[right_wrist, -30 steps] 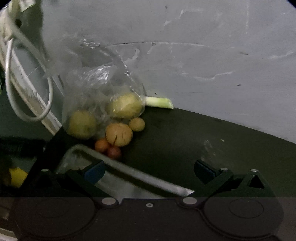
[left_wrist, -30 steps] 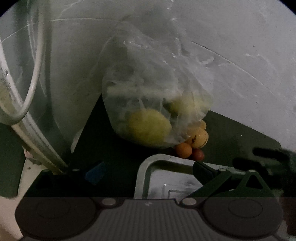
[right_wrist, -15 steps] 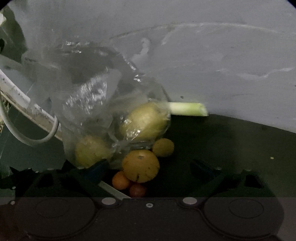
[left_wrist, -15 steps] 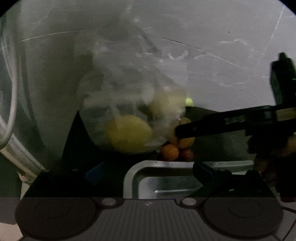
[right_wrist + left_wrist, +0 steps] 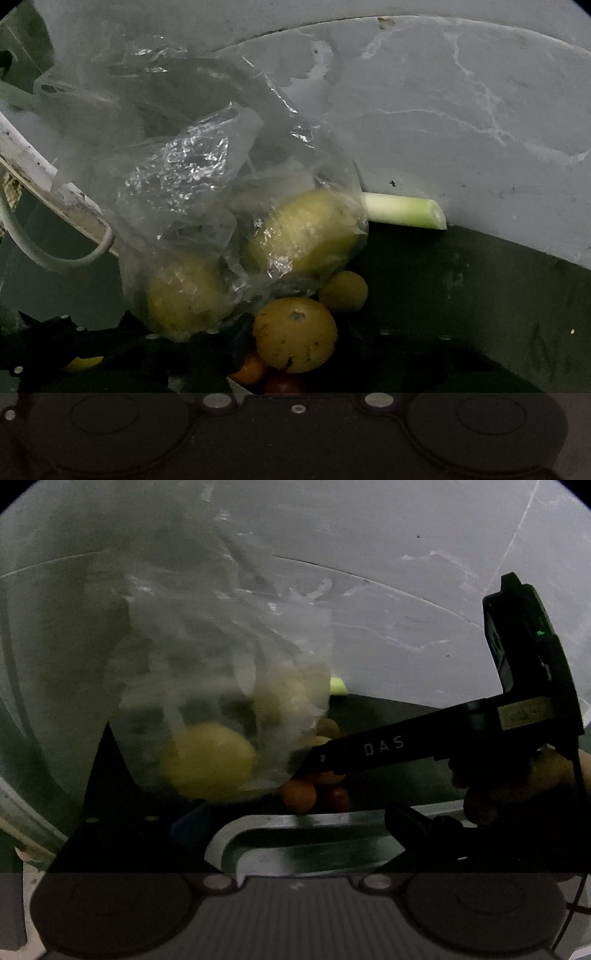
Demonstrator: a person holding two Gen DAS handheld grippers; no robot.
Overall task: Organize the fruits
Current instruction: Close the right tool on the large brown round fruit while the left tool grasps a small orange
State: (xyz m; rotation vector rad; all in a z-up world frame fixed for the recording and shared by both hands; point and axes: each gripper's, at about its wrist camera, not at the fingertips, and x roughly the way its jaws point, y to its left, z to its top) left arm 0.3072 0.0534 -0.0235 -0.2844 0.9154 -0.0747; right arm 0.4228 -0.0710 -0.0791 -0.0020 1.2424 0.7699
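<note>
The right tongs (image 5: 295, 343) stand spread around the large orange fruit (image 5: 294, 334), beside the plastic bag (image 5: 207, 206); the left tongs (image 5: 295, 823) also spread, hanging short of it.

two fruits in bag (image 5: 207, 206), loose fruit (image 5: 295, 339) before it
</note>
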